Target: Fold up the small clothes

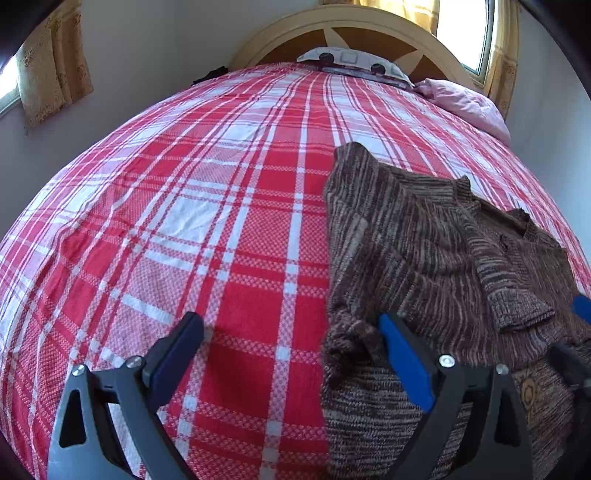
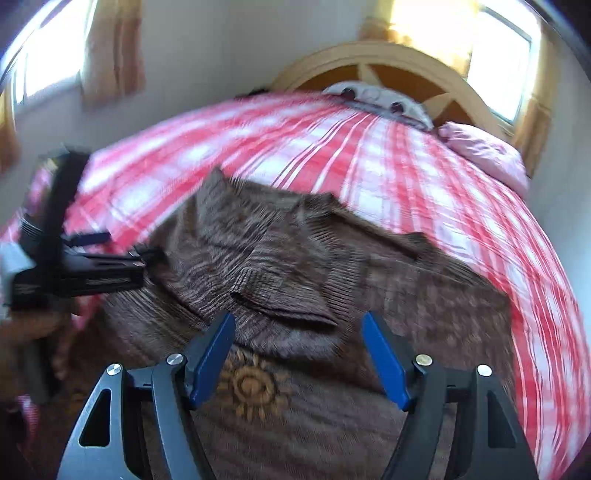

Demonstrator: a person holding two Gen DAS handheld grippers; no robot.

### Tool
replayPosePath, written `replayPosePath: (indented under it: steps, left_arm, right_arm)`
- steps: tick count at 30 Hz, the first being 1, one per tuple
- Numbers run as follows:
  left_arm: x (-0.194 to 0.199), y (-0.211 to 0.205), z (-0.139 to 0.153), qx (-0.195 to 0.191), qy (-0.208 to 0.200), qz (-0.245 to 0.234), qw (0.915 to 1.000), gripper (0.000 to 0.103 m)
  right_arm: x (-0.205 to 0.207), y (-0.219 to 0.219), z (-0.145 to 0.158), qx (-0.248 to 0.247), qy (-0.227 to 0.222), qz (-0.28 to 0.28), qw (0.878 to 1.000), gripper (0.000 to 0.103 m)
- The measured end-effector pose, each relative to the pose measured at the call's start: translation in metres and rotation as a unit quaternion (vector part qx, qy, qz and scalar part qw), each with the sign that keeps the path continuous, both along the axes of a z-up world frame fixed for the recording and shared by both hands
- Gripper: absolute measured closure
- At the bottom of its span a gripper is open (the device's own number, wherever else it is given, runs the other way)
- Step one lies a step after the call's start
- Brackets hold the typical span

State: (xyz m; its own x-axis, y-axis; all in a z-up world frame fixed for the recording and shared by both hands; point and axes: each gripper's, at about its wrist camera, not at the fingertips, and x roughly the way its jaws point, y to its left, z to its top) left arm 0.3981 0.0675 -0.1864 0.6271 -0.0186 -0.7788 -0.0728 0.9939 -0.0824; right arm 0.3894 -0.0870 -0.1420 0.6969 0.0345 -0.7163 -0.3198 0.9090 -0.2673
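Note:
A brown striped knit sweater [image 1: 436, 251] lies on the right part of the bed, a sleeve folded across its body and a golden sun emblem [image 2: 251, 387] on its near part. My left gripper [image 1: 291, 332] is open wide at the sweater's left edge. One finger hangs over the bare sheet, the other over the knit, and nothing is pinched. In the blurred right wrist view my right gripper [image 2: 297, 321] stands open just above the folded sleeve [image 2: 280, 295], holding nothing. The left gripper [image 2: 118, 246] shows there at the sweater's left side.
The bed wears a red and white plaid sheet [image 1: 207, 206]. A patterned pillow [image 1: 354, 61] and a pink pillow [image 1: 465, 99] lie by the curved wooden headboard [image 1: 369, 26]. Curtained windows [image 2: 498, 55] and walls flank the bed.

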Motion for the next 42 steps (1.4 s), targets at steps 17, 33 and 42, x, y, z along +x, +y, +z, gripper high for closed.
replayPosePath:
  steps: [17, 33, 42]
  left_arm:
    - [0.008, 0.000, -0.003, 0.001, 0.000, -0.003, 1.0000, 0.002]
    - [0.003, -0.005, -0.003, 0.000, 0.002, -0.013, 0.9999, 0.000]
    - [-0.012, 0.026, 0.002, -0.055, -0.031, 0.057, 0.9963, 0.000]
  right_arm:
    - [0.060, -0.056, 0.019, 0.054, -0.010, -0.100, 0.993, 0.097]
    - [0.007, -0.057, -0.019, 0.020, 0.049, -0.046, 0.998, 0.073]
    - [0.022, -0.049, 0.034, 0.095, 0.039, 0.006, 0.995, 0.072]
